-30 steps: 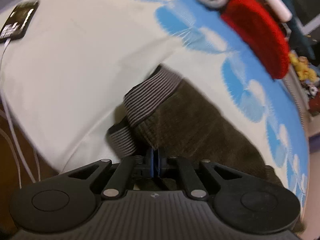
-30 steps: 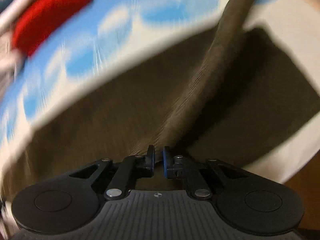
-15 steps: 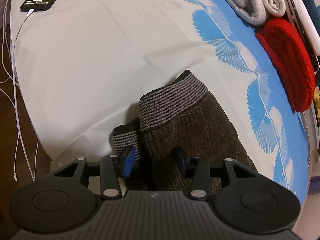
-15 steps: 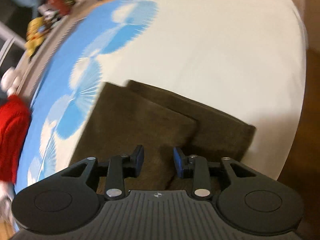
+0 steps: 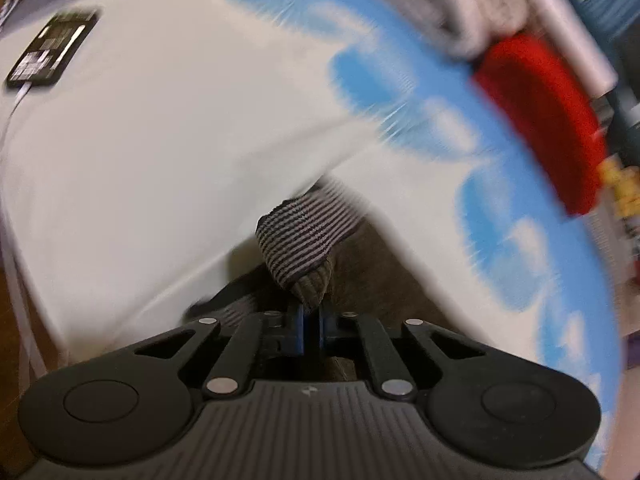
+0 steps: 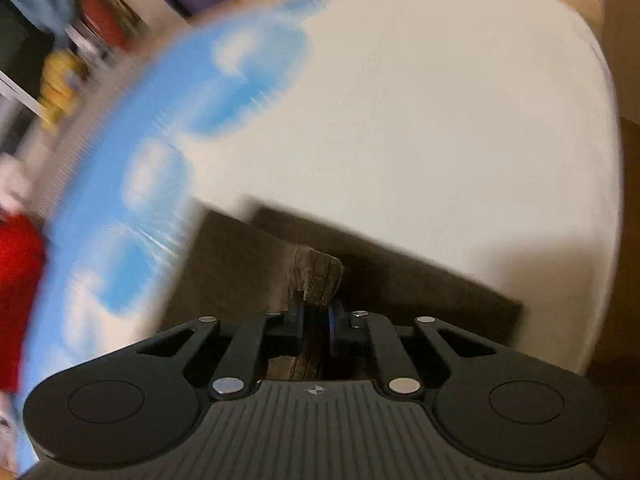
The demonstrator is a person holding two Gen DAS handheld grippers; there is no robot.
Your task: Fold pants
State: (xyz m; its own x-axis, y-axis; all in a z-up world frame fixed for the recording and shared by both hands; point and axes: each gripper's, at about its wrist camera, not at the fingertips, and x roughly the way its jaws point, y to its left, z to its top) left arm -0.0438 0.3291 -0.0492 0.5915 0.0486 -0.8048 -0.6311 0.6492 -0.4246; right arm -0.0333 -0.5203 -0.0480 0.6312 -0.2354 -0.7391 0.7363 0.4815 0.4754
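The pants are brown corduroy with a grey-and-black striped waistband (image 5: 298,236). They lie on a bed with a white and blue sheet (image 5: 160,140). My left gripper (image 5: 311,322) is shut on the corduroy just below the waistband and lifts a pinch of it. In the right wrist view the pant legs (image 6: 400,284) lie flat near the bed's edge. My right gripper (image 6: 316,314) is shut on a raised pinch of the brown fabric (image 6: 318,276). Both views are blurred by motion.
A phone (image 5: 52,54) on a white cable lies at the bed's far left. A red knitted item (image 5: 548,120) and folded grey cloth (image 5: 480,12) sit at the far side. The bed's edge (image 6: 600,240) and the brown floor are to the right.
Half a second ago both grippers were open over the pants. Now both have shut on the fabric and are lifting it; both views have swung and blurred.
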